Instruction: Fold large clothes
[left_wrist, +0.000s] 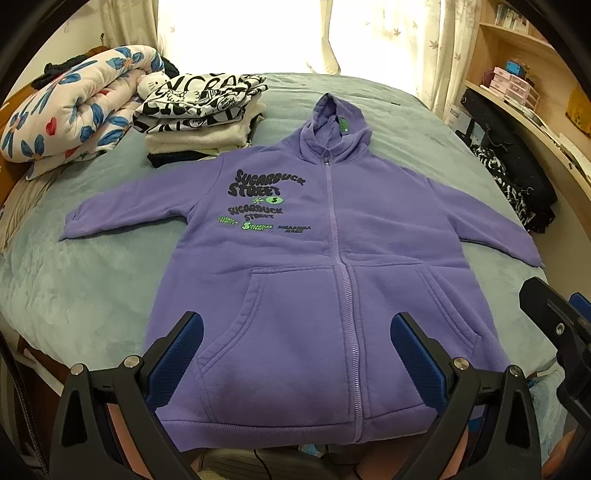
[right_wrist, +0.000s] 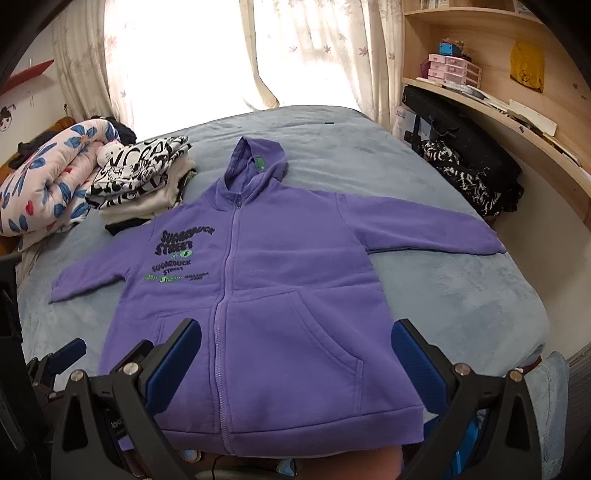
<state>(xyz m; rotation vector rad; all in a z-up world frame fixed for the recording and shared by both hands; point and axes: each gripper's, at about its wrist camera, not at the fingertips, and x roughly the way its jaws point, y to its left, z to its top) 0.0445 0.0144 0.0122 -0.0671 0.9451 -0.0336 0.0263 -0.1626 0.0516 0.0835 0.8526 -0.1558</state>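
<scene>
The left black two-finger gripper with blue textured pads (left_wrist: 295, 343) is standing with its jaws spread wide, nothing sitting between them. One blue pad (left_wrist: 173, 363) is showing its ribbed face inward. The right black two-finger gripper with blue textured pads (right_wrist: 295, 347) is likewise gaping wide and gripping nothing. Both are pointing forward, side by side and level; each is showing at the edge of the other's view.
</scene>
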